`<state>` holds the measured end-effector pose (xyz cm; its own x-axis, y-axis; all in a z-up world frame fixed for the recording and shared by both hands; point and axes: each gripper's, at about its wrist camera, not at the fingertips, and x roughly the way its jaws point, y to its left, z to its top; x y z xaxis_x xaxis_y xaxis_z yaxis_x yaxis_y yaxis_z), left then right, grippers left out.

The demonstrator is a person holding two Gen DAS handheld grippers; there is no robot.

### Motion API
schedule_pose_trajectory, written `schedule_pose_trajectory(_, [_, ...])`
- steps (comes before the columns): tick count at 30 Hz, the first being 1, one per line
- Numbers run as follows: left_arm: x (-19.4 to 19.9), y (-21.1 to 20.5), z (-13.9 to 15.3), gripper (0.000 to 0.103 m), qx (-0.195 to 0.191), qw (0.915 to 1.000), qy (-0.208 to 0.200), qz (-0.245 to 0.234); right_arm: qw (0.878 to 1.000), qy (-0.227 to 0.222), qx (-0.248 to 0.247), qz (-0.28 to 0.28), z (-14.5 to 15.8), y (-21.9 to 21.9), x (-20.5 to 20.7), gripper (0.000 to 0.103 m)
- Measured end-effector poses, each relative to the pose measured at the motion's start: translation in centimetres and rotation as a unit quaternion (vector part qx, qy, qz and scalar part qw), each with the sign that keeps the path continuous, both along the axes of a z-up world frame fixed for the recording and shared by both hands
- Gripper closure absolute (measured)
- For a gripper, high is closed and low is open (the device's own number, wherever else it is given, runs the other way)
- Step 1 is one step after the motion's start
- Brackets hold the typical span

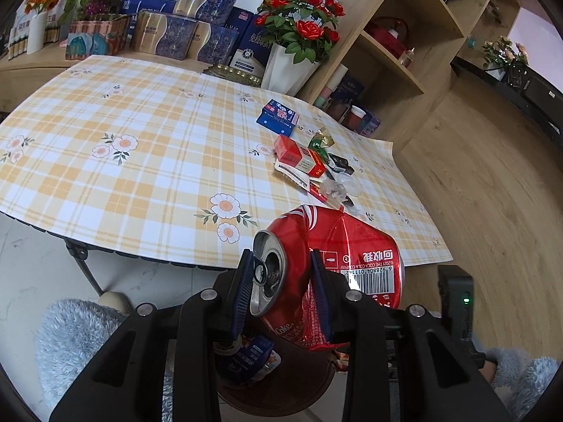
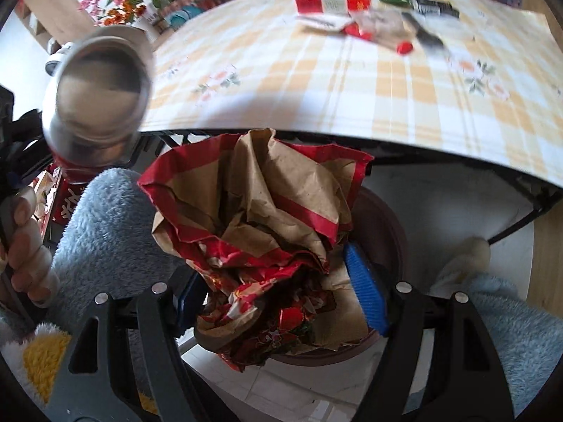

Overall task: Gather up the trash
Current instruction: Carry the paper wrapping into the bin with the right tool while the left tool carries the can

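My left gripper (image 1: 281, 263) is shut on a crushed red cola can (image 1: 352, 242), gripped near its opened top. It hangs just off the table's front edge above a brown bin (image 1: 309, 397) that holds wrappers (image 1: 246, 355). In the right wrist view the can (image 2: 98, 95) shows its silver bottom at upper left. My right gripper (image 2: 271, 270) is shut on a crumpled brown-and-red paper bag (image 2: 267, 190), low over the bin's rim (image 2: 383, 232). More trash (image 1: 309, 161) lies in a pile on the yellow checked table (image 1: 140, 161): red and blue boxes, wrappers, clear plastic.
A white vase of red roses (image 1: 292, 66) and stacked gift boxes (image 1: 183, 31) stand at the table's back. A wooden shelf unit (image 1: 404, 52) stands to the right. A black table leg (image 1: 84, 267) is near the bin. A hand (image 2: 24, 239) and a fuzzy blue sleeve (image 2: 105, 232) are at the left.
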<state>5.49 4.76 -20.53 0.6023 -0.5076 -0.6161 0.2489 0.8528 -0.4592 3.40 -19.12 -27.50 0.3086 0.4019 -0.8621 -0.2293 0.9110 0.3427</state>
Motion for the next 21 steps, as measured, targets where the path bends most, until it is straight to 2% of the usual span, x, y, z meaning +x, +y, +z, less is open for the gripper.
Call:
schedule_pose_trajectory(7, [0.9,0.2,-0.8,0.071,0.000,0.9999,0.012,-0.003,0.998,0.060,-0.014,0.021,-3.2,1.8,0.6,0.029])
schedule_pose_trajectory(11, [1.1,0.1,-1.2,0.071,0.002,0.9999,0.014,-0.002,0.996,0.081,-0.030,0.037,-4.5,2.9,1.0,0.023])
schedule_pose_trajectory(15, [1.1,0.0,-1.6,0.071,0.011,0.9997,0.020,0.002,0.995,0.089,-0.024,0.031,-5.0,2.4,1.3,0.019])
schedule_pose_trajectory(21, [1.0,-0.1,-1.7,0.071,0.018,0.9996,0.021,0.005,0.996,0.084,0.002,0.006,-4.5,0.6,1.6,0.008])
